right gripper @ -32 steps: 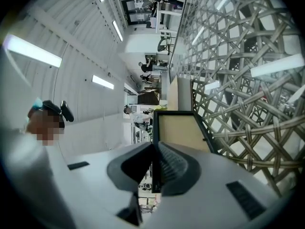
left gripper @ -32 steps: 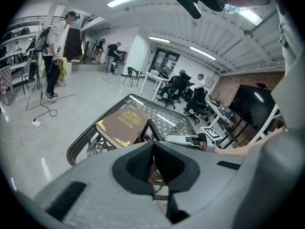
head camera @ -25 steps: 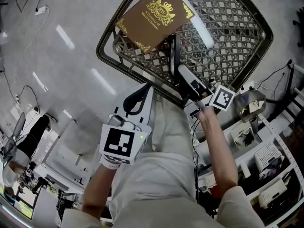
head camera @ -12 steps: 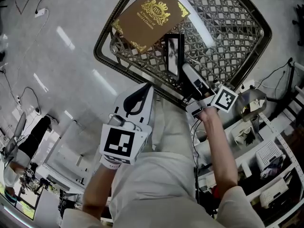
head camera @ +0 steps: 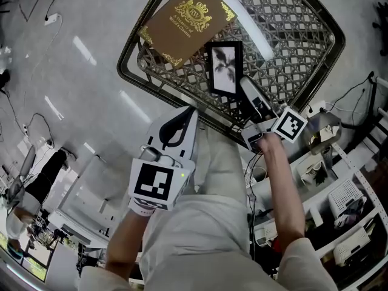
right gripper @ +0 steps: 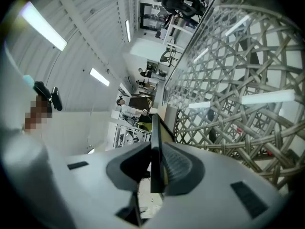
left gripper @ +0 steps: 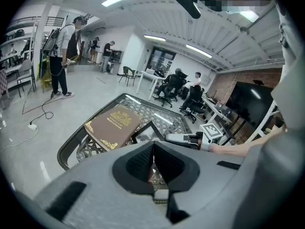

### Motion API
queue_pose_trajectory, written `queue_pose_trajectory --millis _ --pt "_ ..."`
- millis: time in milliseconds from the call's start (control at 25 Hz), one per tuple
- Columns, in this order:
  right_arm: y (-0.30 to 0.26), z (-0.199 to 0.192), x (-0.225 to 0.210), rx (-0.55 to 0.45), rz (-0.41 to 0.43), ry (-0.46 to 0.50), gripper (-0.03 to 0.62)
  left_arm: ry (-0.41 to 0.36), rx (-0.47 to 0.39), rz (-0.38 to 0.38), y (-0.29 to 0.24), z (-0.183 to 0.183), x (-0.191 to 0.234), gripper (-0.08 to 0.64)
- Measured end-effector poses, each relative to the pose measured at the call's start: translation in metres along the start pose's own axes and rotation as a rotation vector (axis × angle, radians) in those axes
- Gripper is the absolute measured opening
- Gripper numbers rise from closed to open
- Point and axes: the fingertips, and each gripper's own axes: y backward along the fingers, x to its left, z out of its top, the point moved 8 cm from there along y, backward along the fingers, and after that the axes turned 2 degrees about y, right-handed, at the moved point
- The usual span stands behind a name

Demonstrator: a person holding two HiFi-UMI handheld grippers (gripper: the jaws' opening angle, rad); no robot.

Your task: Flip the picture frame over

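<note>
A black picture frame (head camera: 225,68) with a dark print on white is held tilted above the woven glass-topped table (head camera: 303,53). My right gripper (head camera: 244,85) is shut on the frame's lower right edge. In the right gripper view the frame (right gripper: 155,149) shows edge-on, pinched between the jaws. My left gripper (head camera: 179,121) hangs near the table's front rim, shut with nothing in it. In the left gripper view the frame (left gripper: 145,131) and right gripper (left gripper: 183,139) lie beyond its closed jaws (left gripper: 153,157).
A brown book with gold print (head camera: 185,20) lies on the table's left part, just beside the frame. The table's dark metal rim (head camera: 130,71) runs close to my left gripper. Shelves with clutter (head camera: 339,205) stand at the right. People and office chairs (left gripper: 176,82) are far off.
The right gripper has turned the frame from edge-on to showing its printed face, and lifted it slightly farther over the table. The left gripper has stayed put.
</note>
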Motion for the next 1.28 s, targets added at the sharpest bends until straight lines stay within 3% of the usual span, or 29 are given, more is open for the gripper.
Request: queue_pose_trajectory --millis 280,600,920,1280 --pt "0.007 0.009 -0.019 -0.036 -0.093 0.026 0.069 -0.009 0.001 0.003 0.0 -0.003 -0.008 0.026" --pt "0.008 0.013 -0.035 0.008 -0.202 0.077 0.069 -0.011 -0.008 0.003 0.0 -0.003 -0.025 0.026" --pt "0.01 0.02 -0.045 0.108 -0.411 0.27 0.066 -0.001 -0.028 0.018 0.005 -0.005 -0.044 0.026" --pt "0.038 0.029 -0.007 0.118 -0.441 0.445 0.066 -0.017 -0.049 0.021 0.03 -0.002 -0.068 0.025"
